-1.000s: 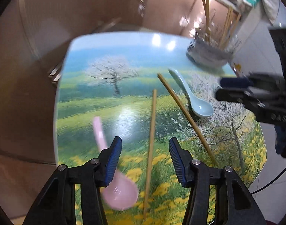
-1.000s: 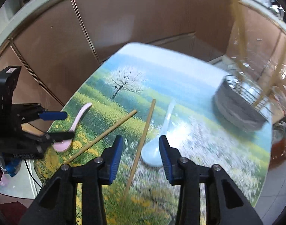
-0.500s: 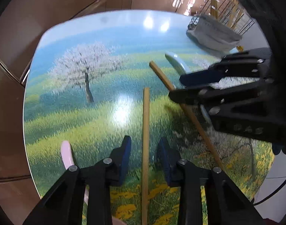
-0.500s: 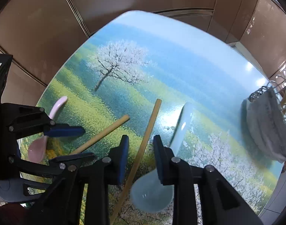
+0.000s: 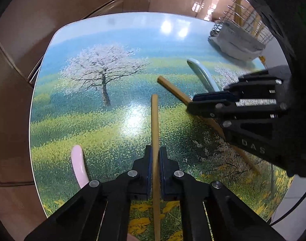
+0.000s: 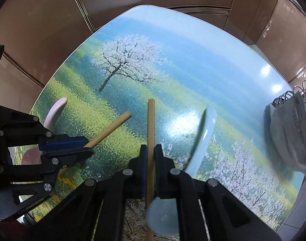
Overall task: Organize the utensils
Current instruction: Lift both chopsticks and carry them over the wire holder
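Observation:
Two wooden chopsticks lie on the printed table. My left gripper (image 5: 155,152) is shut on one chopstick (image 5: 154,124), which runs straight ahead between the pads. My right gripper (image 6: 150,150) is shut on the other chopstick (image 6: 150,124). In the left wrist view the right gripper (image 5: 195,105) sits over that second chopstick (image 5: 173,89). In the right wrist view the left gripper (image 6: 86,146) holds its chopstick (image 6: 112,126). A light blue spoon (image 6: 203,140) lies just right of my right gripper. A pink spoon (image 5: 79,164) lies left of my left gripper.
A wire utensil basket (image 5: 239,40) with a grey liner holds upright chopsticks at the table's far right corner; it also shows in the right wrist view (image 6: 291,132). The table's edge (image 5: 33,92) drops to brown tiled floor on the left.
Both grippers moved down onto the chopsticks and closed from open to shut on them. The blue spoon has shifted slightly beside the right gripper.

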The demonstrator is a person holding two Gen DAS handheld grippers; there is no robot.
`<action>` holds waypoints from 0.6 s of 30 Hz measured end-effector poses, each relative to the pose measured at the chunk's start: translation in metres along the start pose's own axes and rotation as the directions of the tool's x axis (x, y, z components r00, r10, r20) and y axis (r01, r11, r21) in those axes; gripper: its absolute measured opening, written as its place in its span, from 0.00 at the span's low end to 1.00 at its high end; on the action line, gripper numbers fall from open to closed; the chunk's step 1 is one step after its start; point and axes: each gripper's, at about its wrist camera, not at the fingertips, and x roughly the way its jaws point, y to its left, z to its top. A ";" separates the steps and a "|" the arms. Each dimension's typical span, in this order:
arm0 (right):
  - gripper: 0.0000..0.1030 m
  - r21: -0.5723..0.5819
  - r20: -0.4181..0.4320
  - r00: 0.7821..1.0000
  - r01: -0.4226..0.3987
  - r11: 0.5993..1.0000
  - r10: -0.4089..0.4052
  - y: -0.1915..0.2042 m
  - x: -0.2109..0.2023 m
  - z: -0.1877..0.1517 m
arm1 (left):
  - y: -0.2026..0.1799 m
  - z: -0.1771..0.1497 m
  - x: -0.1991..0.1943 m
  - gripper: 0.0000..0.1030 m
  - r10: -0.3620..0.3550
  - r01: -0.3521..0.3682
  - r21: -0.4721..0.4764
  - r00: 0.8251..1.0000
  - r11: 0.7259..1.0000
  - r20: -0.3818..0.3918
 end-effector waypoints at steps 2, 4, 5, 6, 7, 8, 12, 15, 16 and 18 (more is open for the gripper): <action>0.06 0.011 0.022 1.000 -0.012 1.000 0.012 0.002 -0.006 -0.004 | 0.003 -0.002 -0.007 0.06 0.001 0.000 -0.017 1.000 1.000 0.024; 0.06 0.023 0.051 0.998 -0.028 0.999 0.027 0.003 -0.017 -0.010 | 0.006 -0.006 -0.019 0.06 -0.007 0.009 -0.031 0.999 0.999 0.052; 0.06 0.027 0.063 0.997 -0.034 0.999 0.032 0.003 -0.021 -0.012 | 0.006 -0.008 -0.026 0.06 -0.008 0.010 -0.036 0.998 0.999 0.067; 0.06 0.033 0.080 0.996 -0.041 0.999 0.039 0.003 -0.028 -0.016 | 0.007 -0.011 -0.033 0.06 -0.009 0.012 -0.041 0.997 0.999 0.081; 0.06 0.039 0.104 0.993 -0.052 0.998 0.048 0.004 -0.037 -0.022 | 0.007 -0.013 -0.040 0.06 -0.014 0.018 -0.048 0.995 0.999 0.096; 0.06 0.044 0.124 0.991 -0.061 0.997 0.055 0.004 -0.046 -0.029 | 0.007 -0.015 -0.045 0.06 -0.018 0.024 -0.051 0.994 0.998 0.106; 0.06 0.066 0.198 0.978 -0.080 0.995 0.066 0.004 -0.082 -0.055 | 0.000 -0.030 -0.076 0.06 -0.030 0.039 -0.054 0.986 0.998 0.163; 0.06 0.088 0.249 0.967 -0.082 0.993 0.058 0.005 -0.111 -0.073 | -0.007 -0.034 -0.097 0.06 -0.038 0.049 -0.048 0.979 0.998 0.201; 0.06 0.094 0.269 0.962 -0.079 0.992 0.051 0.004 -0.122 -0.079 | -0.011 -0.035 -0.106 0.06 -0.043 0.054 -0.046 0.975 0.997 0.216; 0.06 0.104 0.303 0.952 -0.069 0.992 0.034 0.002 -0.143 -0.089 | -0.019 -0.036 -0.125 0.06 -0.051 0.062 -0.038 0.968 0.997 0.248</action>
